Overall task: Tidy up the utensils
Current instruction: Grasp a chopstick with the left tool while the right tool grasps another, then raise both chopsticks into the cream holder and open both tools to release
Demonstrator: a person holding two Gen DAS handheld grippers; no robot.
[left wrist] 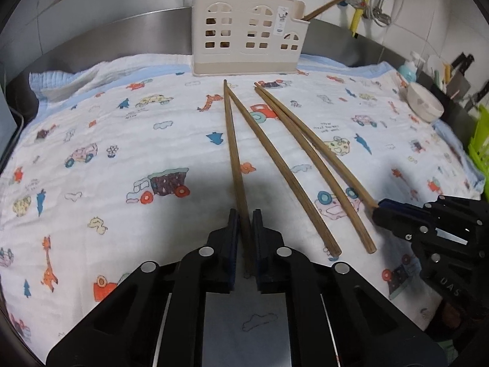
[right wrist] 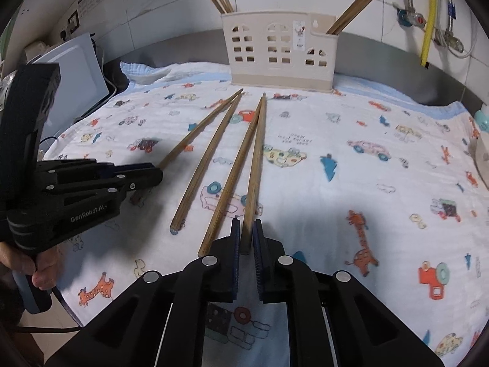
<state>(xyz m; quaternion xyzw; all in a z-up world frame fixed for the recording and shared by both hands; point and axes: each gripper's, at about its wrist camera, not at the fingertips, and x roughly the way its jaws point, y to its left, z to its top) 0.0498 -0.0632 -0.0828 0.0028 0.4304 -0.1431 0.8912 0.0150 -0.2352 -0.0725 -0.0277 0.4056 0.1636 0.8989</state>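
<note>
We see a cartoon-print cloth (left wrist: 122, 140) covering the counter; beyond four chopsticks (left wrist: 269, 156) lying on it stands the beige utensil holder (left wrist: 247, 36).

**Even overhead light, strong fisheye bending at the edges**

Soft indoor light is falling evenly on the printed cloth (left wrist: 122, 128). Dark shadows are pooling just ahead of each gripper body. Glare is glinting off the steel backsplash (left wrist: 122, 27). Edges are curving and blackening into a vignette, and the corners are blurring slightly.
</note>
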